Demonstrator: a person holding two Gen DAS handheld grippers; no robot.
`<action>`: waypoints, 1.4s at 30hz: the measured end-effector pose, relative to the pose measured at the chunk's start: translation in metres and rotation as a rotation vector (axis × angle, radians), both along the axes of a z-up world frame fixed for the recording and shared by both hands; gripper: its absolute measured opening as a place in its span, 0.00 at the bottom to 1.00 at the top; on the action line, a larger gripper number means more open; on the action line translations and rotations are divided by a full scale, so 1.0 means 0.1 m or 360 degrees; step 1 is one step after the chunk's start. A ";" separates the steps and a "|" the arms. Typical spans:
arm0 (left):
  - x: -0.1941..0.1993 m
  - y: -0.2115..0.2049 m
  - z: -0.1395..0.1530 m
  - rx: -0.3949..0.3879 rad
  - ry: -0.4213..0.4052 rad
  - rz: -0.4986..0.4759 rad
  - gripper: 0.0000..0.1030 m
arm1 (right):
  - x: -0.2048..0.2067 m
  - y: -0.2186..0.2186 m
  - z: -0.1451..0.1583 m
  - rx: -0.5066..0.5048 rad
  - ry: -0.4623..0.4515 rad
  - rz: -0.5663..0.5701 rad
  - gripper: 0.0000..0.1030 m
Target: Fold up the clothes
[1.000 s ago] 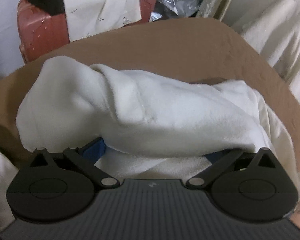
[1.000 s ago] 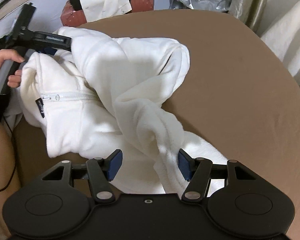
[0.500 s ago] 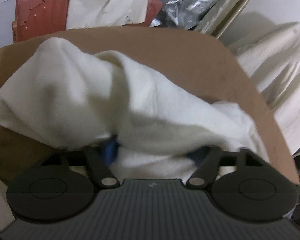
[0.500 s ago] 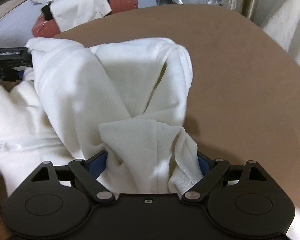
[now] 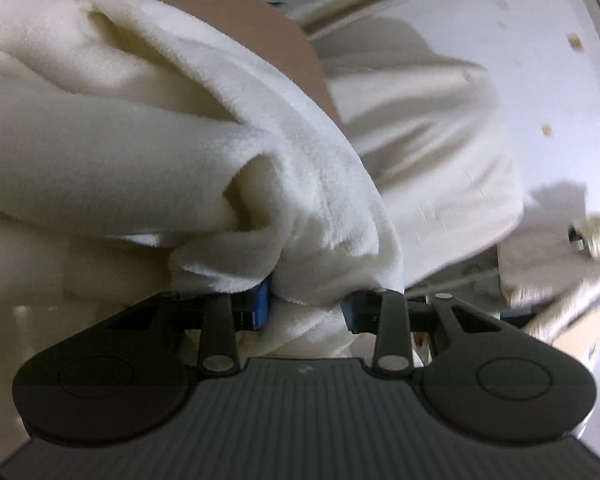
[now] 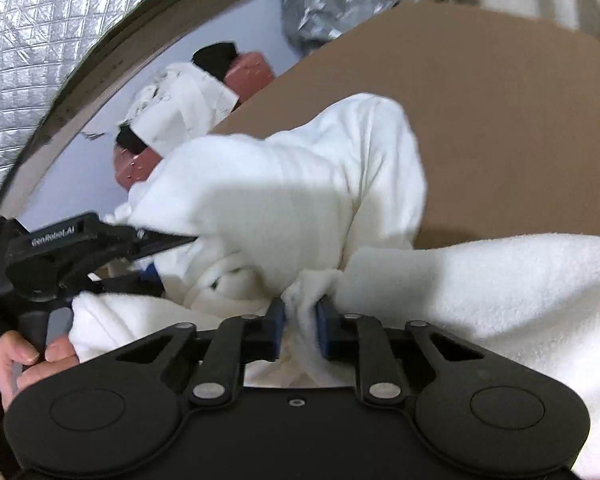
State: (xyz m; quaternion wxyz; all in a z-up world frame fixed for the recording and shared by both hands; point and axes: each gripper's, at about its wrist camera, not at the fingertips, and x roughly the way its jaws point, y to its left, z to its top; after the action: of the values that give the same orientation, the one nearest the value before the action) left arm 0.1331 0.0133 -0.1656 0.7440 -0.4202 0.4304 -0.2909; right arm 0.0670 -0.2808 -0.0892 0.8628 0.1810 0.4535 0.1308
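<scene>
A white fleece garment [image 6: 300, 200] lies bunched on the brown table [image 6: 500, 120]. In the right wrist view my right gripper [image 6: 301, 330] has its jaws closing, and its blue pads pinch a thin fold of the fleece. In the left wrist view the fleece [image 5: 140, 152] fills the left half, and my left gripper [image 5: 306, 308] is closing with a thick wad of it pressed between the pads. The right wrist view also shows the left gripper [image 6: 156, 260] at the left, fingertips buried in the fleece, with a person's hand [image 6: 24, 356] on its handle.
A pink suitcase [image 6: 248, 76] draped with cream cloth stands beyond the table's far edge. Silver foil sheeting [image 6: 320, 4] hangs behind it. Cream cloth-covered furniture [image 5: 420, 152] sits just past the table's right edge [image 5: 316, 64].
Both grippers have closed onto folds of the fleece. The left one swung and rolled toward the table's right edge. The right one dipped and rolled, and the garment bunched up between the two.
</scene>
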 end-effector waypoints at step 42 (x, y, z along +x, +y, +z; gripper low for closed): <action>0.39 0.29 -0.52 -0.0042 0.0157 0.0056 0.46 | 1.33 -0.48 -0.91 0.0437 0.0475 0.0072 0.91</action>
State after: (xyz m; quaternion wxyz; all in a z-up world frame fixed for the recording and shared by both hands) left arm 0.1722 0.0422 -0.2179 0.7212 -0.4514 0.4552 -0.2625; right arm 0.2000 -0.3288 -0.1802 0.7501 0.3042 0.5582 0.1825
